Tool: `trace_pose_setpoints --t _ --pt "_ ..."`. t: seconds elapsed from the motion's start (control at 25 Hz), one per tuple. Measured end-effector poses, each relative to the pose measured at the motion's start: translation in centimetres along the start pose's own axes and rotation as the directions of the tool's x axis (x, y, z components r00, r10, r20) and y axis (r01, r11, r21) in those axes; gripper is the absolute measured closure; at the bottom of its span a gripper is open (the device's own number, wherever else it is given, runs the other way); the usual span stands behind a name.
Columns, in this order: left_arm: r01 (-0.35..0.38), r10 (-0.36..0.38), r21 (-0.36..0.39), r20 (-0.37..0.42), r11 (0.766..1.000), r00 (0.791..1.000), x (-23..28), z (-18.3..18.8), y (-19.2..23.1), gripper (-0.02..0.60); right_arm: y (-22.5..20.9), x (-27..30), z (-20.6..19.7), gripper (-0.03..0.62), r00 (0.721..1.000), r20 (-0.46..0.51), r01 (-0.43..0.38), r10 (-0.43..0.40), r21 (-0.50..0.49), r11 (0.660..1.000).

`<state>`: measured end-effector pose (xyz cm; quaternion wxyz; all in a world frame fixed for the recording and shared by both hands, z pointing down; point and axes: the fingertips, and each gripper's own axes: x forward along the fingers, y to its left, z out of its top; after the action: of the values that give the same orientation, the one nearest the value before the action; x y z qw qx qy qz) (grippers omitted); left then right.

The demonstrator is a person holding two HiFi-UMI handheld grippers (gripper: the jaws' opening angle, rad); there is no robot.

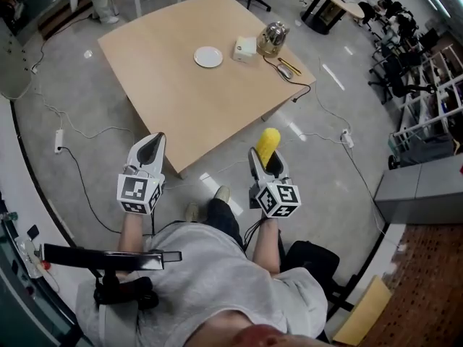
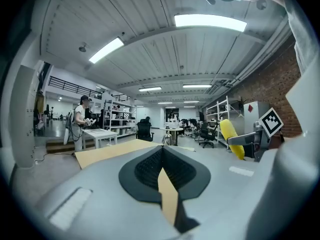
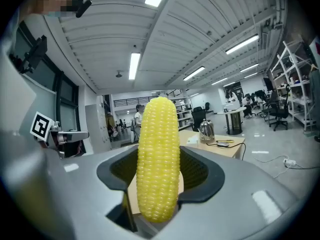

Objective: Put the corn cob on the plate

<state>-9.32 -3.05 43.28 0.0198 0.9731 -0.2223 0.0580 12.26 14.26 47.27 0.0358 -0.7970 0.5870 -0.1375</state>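
Note:
A yellow corn cob (image 3: pixel 158 156) stands upright between the jaws of my right gripper (image 1: pixel 269 163), which is shut on it; the corn cob (image 1: pixel 268 145) sticks out past the gripper in the head view and the corn cob (image 2: pixel 229 136) shows at the right of the left gripper view. My left gripper (image 1: pixel 150 152) is shut with nothing in it and hangs level with the right one, off the near corner of the table. A small white plate (image 1: pixel 208 56) lies on the tan table (image 1: pixel 166 85), far ahead of both grippers.
On the table's far right sit a white box (image 1: pixel 244 49), a metal kettle (image 1: pixel 272 38) and a few small tools (image 1: pixel 288 68) with a black cable. Cables and power strips (image 1: pixel 58 141) trail on the grey floor. Office chairs and shelving stand beyond.

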Motion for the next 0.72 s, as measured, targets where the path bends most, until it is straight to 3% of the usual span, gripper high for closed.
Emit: trace_pose_setpoints --t 0.44,0.72 --pt "-0.15 0.15 -0.009 0.021 0.989 0.988 2.0 0.3 4.4 0.561 -1.4 7.9 1.8 0.342 0.995 -0.009 -0.096 0.095 -0.018 0.995" --pt "-0.222 0.223 -0.017 0.007 0.975 0.975 6.4 0.4 8.0 0.561 -2.9 15.4 2.9 0.342 0.988 -0.034 -0.151 0.15 -0.021 0.988"
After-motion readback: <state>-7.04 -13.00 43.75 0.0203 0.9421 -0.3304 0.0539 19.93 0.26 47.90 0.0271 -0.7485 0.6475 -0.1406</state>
